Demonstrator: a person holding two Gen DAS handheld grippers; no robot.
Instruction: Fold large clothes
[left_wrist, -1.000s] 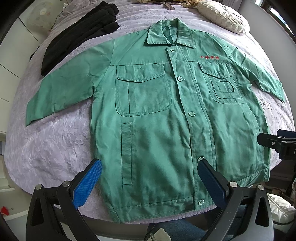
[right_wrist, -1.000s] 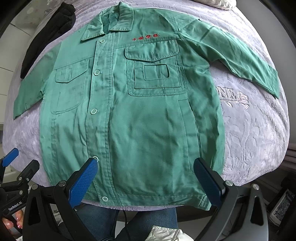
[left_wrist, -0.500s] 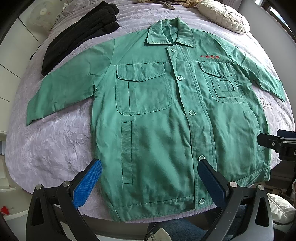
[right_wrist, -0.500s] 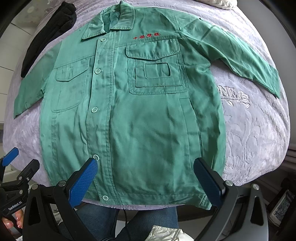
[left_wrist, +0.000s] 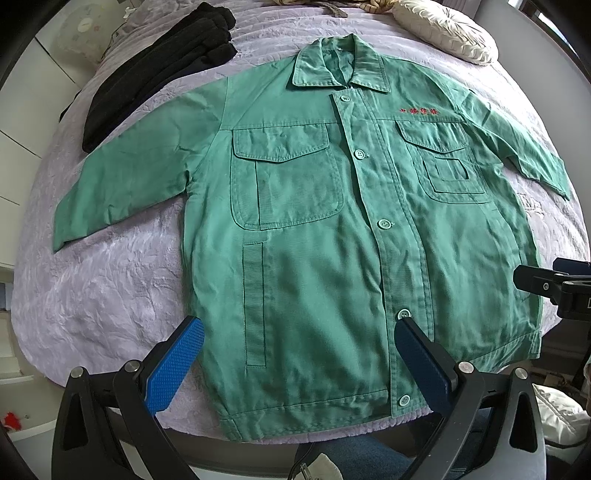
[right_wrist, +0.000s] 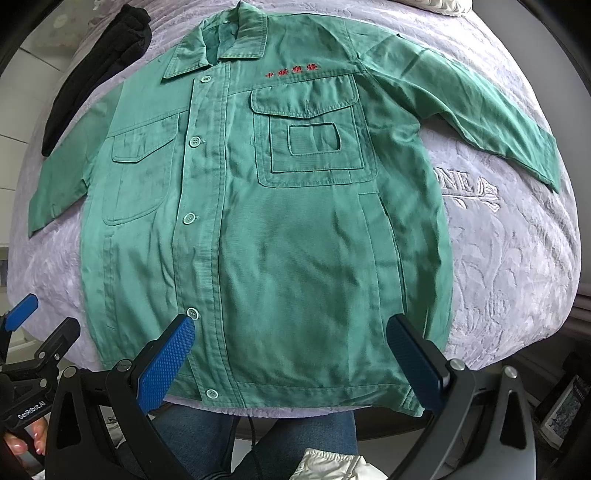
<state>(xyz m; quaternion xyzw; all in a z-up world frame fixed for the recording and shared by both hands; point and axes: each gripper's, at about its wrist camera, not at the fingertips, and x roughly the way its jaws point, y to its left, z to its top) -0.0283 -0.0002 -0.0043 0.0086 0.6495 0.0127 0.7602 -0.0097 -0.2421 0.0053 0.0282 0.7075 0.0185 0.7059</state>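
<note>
Green jacket (left_wrist: 314, 258) laid flat and buttoned on a lilac bedspread (left_wrist: 103, 288), collar toward 12 o'clock, hem at 6, left gripper (left_wrist: 295, 365) held spread wide above the hem, right gripper (right_wrist: 291, 362) likewise parted, nothing gripped, black garment (left_wrist: 155, 70) seen at 10 o'clock.

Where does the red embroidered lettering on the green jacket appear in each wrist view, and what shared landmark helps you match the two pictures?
Left wrist view: the red lettering sits upper right, above the right-hand chest pocket.
Right wrist view: the red lettering sits top centre, above the pocket with the small window.
Shared landmark: the collar, just left of the lettering in both views, on the jacket.
</note>
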